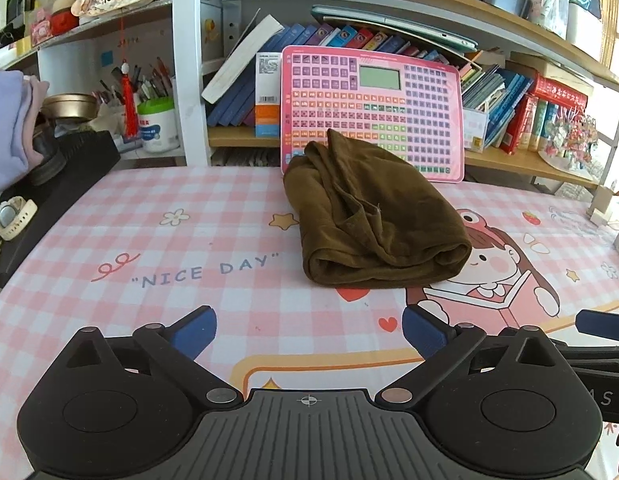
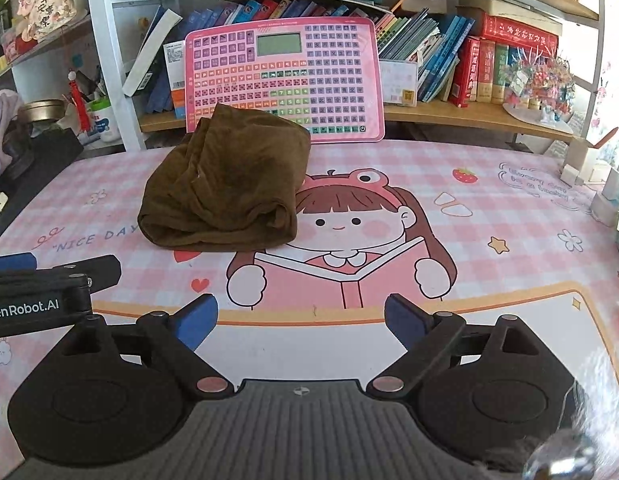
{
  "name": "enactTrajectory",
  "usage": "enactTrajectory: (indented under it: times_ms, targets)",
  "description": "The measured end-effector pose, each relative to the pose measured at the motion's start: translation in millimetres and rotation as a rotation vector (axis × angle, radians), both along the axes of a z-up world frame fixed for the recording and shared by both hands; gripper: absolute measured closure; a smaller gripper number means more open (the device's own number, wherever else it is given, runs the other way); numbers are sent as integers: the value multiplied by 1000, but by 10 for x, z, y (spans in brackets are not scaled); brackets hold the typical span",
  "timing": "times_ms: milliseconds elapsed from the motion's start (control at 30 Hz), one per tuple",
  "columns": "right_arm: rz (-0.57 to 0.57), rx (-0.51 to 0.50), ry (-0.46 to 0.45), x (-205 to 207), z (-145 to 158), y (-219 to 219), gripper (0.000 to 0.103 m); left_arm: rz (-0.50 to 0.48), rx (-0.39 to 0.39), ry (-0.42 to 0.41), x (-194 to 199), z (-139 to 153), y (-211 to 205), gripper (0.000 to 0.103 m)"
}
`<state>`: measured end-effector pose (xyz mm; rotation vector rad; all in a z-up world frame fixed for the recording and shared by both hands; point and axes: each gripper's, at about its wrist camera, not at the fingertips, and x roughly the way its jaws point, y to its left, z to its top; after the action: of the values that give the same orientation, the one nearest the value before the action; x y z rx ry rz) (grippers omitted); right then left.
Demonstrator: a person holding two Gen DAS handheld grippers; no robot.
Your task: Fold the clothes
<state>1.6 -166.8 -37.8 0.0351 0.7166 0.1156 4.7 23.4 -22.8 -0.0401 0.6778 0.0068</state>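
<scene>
Brown cloth [image 1: 373,216] lies folded in a bundle on the pink mat [image 1: 189,232], far centre, its far edge against the pink keyboard board [image 1: 389,108]. Left gripper [image 1: 309,332] and right gripper [image 2: 301,320] hover near side, both jaws wide apart, nothing between them, well clear of the cloth. Far left: white tub [image 1: 159,124] behind it pens [image 1: 149,80]; shelf [image 1: 509,156] holds books [image 1: 541,116].

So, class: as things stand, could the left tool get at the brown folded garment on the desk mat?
Probably yes. The left tool is open and empty, and only bare pink mat lies between it and the brown garment.
</scene>
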Motion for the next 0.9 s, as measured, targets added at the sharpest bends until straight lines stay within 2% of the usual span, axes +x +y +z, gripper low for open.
enactTrajectory:
  times_ms: [333, 900]
  targets:
    - [-15, -11, 11, -16, -5, -7, 0, 9, 15, 21, -35, -25, -15, 2]
    - [-11, -18, 17, 4, 12, -26, 0, 13, 12, 31, -44, -25, -28, 2]
